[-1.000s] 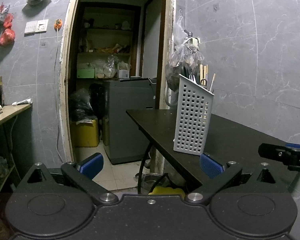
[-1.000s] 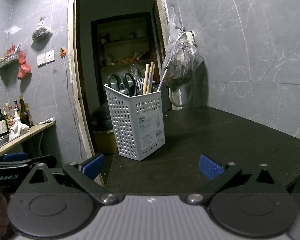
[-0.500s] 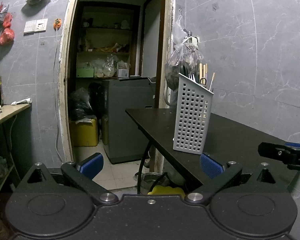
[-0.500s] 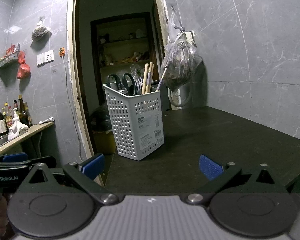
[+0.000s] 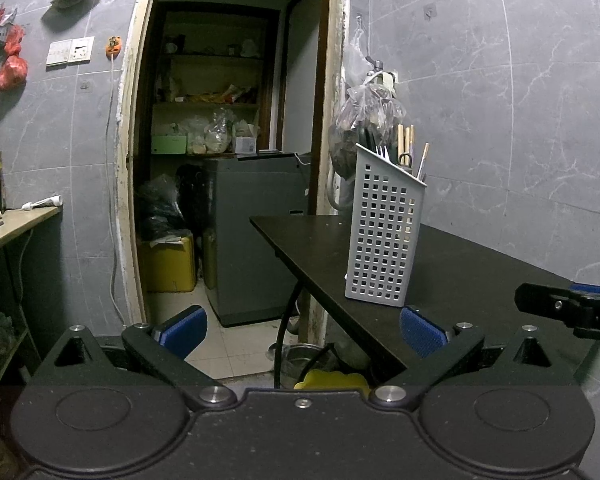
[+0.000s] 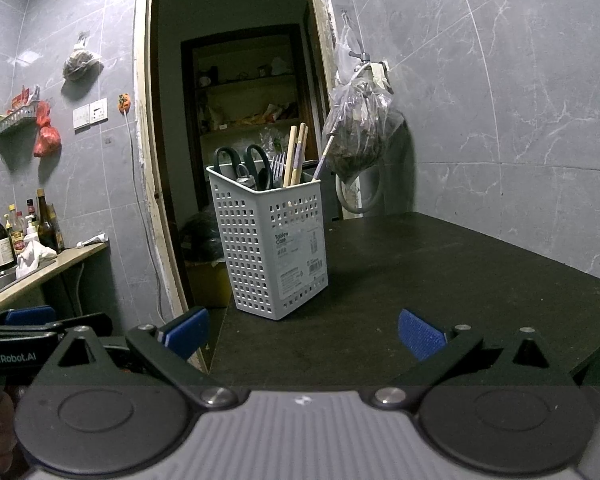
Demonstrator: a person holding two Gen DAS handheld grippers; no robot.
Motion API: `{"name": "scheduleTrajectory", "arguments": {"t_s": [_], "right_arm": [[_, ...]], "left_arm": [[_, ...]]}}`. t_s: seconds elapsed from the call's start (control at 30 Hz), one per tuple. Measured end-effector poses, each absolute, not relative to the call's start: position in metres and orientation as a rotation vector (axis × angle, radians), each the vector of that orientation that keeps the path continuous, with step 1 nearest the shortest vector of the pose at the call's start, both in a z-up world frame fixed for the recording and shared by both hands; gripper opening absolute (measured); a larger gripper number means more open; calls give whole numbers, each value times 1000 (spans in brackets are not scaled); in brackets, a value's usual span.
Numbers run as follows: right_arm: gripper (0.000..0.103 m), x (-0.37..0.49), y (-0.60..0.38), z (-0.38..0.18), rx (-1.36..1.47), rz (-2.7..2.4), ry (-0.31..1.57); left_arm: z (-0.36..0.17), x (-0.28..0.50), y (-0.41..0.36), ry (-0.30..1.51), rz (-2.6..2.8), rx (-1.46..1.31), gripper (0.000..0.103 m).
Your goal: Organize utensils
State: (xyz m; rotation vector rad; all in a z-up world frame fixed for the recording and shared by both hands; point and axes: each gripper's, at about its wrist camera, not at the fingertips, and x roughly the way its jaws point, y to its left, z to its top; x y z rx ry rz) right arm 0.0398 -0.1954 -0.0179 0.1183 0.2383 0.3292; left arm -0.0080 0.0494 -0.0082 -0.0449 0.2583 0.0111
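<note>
With the grey perforated holder (image 6: 274, 248) upright near the table's (image 6: 440, 280) left edge, already carrying scissors (image 6: 242, 164), chopsticks (image 6: 296, 152) and a fork, and each hand-held gripper, left (image 5: 303, 330) and right (image 6: 303, 330), spread wide and empty, any next reach should probably come from above to avoid tipping it.

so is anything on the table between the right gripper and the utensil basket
Nothing visible. In the right wrist view, only bare dark table lies between the open right gripper and the grey perforated basket, which stands near the table's left edge holding scissors and chopsticks. The left gripper sits off to the side, out of that path.
</note>
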Motion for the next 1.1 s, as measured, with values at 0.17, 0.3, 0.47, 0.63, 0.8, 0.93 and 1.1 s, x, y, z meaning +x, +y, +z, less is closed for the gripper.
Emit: {"name": "scheduleTrajectory", "arguments": {"t_s": [0.17,0.3,0.47,0.63,0.8,0.93,1.1], "right_arm": [[103,40,-195,-18,118,330,239],[103,39,-196,-18,118,329,239],[103,40,-195,-19,117,330,241],[103,39,-195,-21,115,331,241],[103,39,-195,-21,115,331,242],[103,39,-195,-21,114,331,242],[103,39,-195,-22,112,332,244]], "left_arm": [[-8,-8,49,260,10,-43,102],[-9,-8,49,260,10,-44,102],[-12,-9,46,260,11,-47,102],[-13,-9,47,259,10,-47,102],[-12,-9,46,258,10,-45,102],[-13,-7,46,254,4,-42,102],[-13,-7,46,253,3,-41,102]]}}
